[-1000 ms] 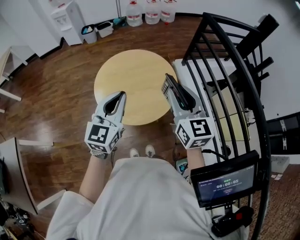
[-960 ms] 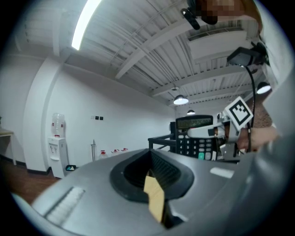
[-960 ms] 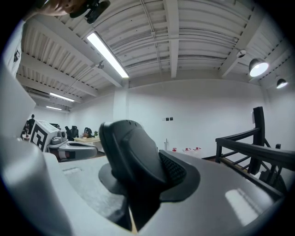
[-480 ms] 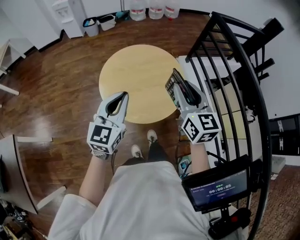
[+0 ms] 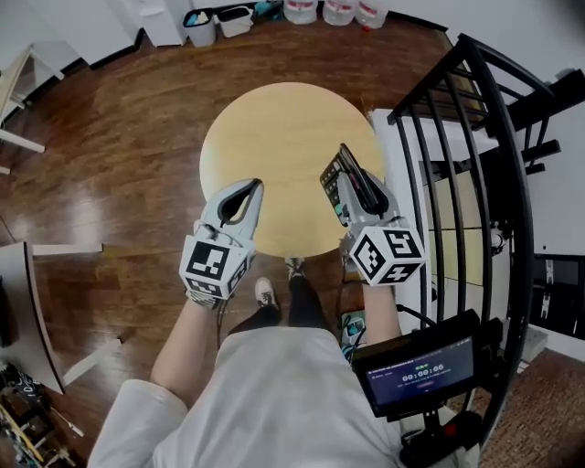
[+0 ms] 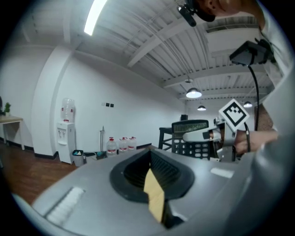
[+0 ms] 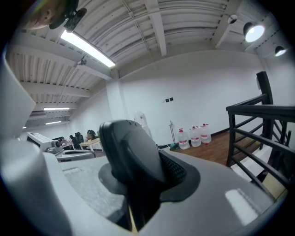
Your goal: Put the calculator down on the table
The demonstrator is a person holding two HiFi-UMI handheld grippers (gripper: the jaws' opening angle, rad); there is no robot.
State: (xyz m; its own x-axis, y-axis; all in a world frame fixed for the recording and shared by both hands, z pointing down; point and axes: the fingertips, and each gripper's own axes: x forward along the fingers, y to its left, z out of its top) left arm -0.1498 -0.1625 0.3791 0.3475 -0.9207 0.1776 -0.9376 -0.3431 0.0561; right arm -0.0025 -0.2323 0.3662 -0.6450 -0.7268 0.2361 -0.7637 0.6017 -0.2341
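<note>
The right tool (image 5: 353, 175) was clamped on the calculator (image 5: 335, 186), which stood on edge between its jaws at right of centre in the head view, keypad turned toward the left of the frame. It hung over the right-hand rim of the round, pale wooden desk (image 5: 283, 128); whether its lower edge touched the top could not be told from above. In the right gripper view the dark back of the calculator filled the space between the jaws. The left gripper view caught its display and keys from the other side, at right of centre, under the right tool's marker cube (image 6: 233, 115).

The left tool (image 5: 249, 189) sat at lower left of the desk, tips together and nothing between them (only a sliver of yellow desk top showed through the hollow behind the tips). The two tools were well apart, one on each side of the desk's near edge.

Brown wooden floor (image 5: 119, 137) surrounded the desk. A black railing (image 5: 484, 164) curved down the right of the frame, with a small lit screen (image 5: 416, 370) at lower right. Water bottles (image 5: 338, 11) and bins (image 5: 219, 20) lined the top edge.
</note>
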